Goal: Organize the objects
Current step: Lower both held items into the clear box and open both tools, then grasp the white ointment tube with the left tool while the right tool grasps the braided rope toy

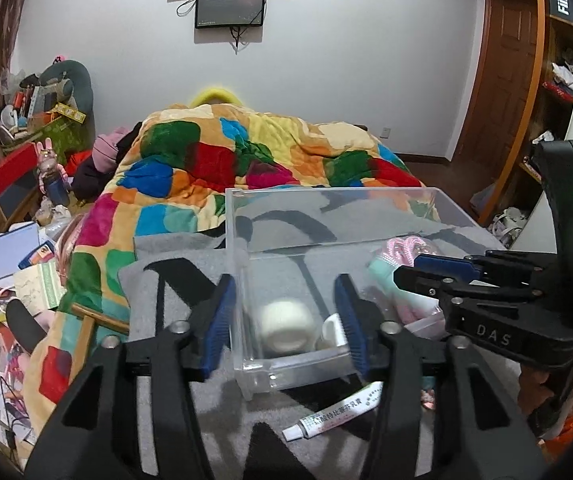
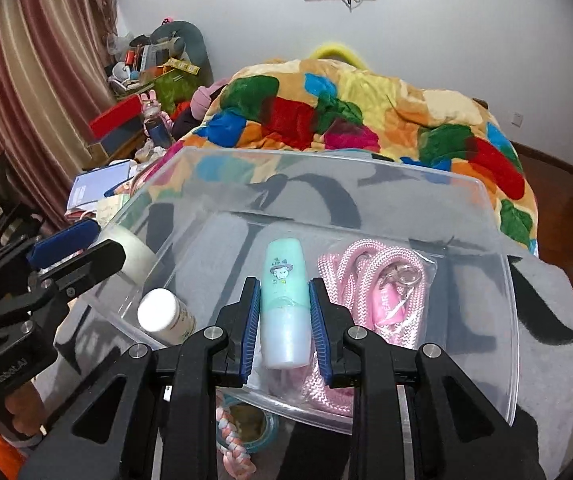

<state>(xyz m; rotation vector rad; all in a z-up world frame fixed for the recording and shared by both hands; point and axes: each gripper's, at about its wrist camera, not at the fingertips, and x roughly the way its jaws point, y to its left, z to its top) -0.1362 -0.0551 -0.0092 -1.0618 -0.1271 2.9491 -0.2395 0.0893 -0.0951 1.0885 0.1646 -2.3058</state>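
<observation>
The right gripper point(image 2: 282, 320) pinches the light, slick mint tube point(image 2: 285, 304) mid-body over the clear bin point(image 2: 498, 320); the left gripper point(image 1: 286, 320) gapes empty.

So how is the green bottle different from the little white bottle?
The mint green bottle is taller and has a cartoon picture; the white-capped bottle is shorter and whiter. The green one sits between the right gripper jaws; the white one is not held. Both lie inside the clear box.
</observation>
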